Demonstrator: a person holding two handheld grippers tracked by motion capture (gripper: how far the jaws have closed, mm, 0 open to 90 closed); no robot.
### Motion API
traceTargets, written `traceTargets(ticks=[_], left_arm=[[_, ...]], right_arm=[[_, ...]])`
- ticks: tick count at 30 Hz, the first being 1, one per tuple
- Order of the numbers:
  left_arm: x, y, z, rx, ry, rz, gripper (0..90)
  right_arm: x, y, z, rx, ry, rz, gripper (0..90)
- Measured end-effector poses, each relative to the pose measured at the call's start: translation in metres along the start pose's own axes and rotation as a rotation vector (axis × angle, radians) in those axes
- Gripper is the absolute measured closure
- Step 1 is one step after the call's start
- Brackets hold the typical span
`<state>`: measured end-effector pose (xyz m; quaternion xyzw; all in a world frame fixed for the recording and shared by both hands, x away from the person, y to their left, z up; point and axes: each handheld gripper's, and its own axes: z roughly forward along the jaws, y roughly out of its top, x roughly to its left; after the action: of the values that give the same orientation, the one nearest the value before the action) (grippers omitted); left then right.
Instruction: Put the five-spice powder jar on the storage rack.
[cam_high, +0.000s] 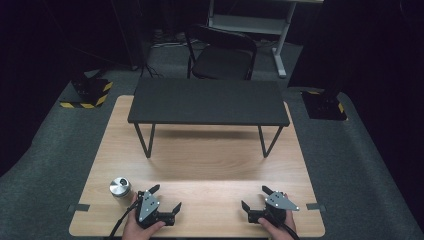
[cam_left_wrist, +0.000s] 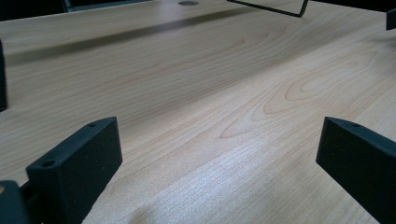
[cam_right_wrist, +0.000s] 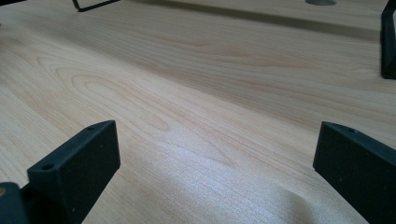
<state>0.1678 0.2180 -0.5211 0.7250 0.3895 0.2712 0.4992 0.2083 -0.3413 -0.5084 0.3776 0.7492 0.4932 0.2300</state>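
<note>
My left gripper (cam_high: 165, 198) and right gripper (cam_high: 253, 198) are matte black, each topped by a grey three-cornered plate dotted with small screws, with blocky square-ended jaws and a black cable trailing back.

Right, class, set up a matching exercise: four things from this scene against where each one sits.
Things:
1. can
2. black shelf
3. chair
4. right gripper

Places:
A. on the floor beyond the table
B. near table edge, right side
C. beside the left gripper, at the near left
D. standing on legs at the table's far half

Pairs: 1-C, 2-D, 3-A, 4-B
</note>
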Motion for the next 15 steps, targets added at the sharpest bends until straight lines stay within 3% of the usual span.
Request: traceTargets(ticks=[15], left_arm=[[-0.0013, -0.0016, -0.0008, -0.009, 0.003, 0.015, 0.5]], right_arm=[[-0.0008, -0.0024, -0.0008, -0.014, 0.000, 0.006, 0.5]])
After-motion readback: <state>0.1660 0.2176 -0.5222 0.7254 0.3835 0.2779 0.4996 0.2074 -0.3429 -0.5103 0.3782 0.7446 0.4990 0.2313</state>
